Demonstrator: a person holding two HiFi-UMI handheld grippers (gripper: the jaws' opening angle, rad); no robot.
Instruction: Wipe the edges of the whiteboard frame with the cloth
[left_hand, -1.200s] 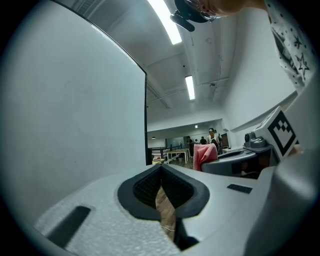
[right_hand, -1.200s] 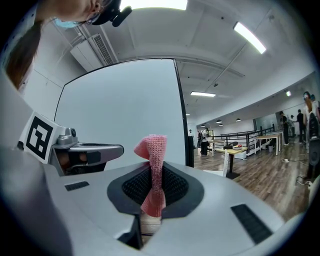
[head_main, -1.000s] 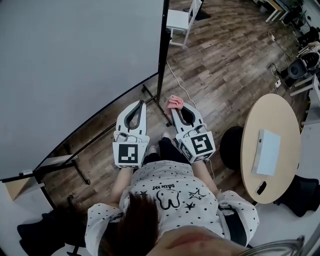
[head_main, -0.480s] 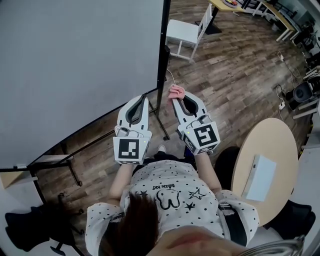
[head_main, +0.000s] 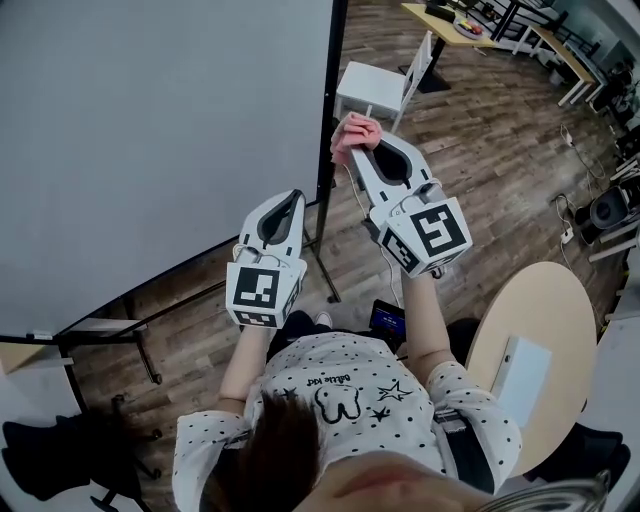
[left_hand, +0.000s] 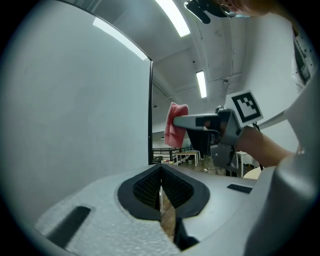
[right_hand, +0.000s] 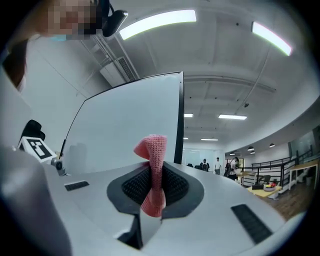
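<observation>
A big whiteboard (head_main: 150, 130) on a stand fills the left of the head view, its black right frame edge (head_main: 329, 110) running top to bottom. My right gripper (head_main: 347, 148) is raised beside that edge, shut on a pink cloth (head_main: 352, 135) that sticks out past the tips. In the right gripper view the cloth (right_hand: 154, 172) stands pinched between the jaws, with the frame edge (right_hand: 180, 120) just behind it. My left gripper (head_main: 293, 197) hangs lower, in front of the board, shut with nothing in it. From the left gripper view I see the cloth (left_hand: 175, 125) and the frame edge (left_hand: 150, 112).
The whiteboard's black stand legs (head_main: 150, 320) reach across the wooden floor. A white chair (head_main: 385, 85) stands behind the board, a round wooden table (head_main: 525, 340) with a white box at my right. Desks and distant people are further off.
My right gripper has risen with the pink cloth, from low near the stand to high beside the right frame edge. The left gripper rose slightly. The head view has shifted.
</observation>
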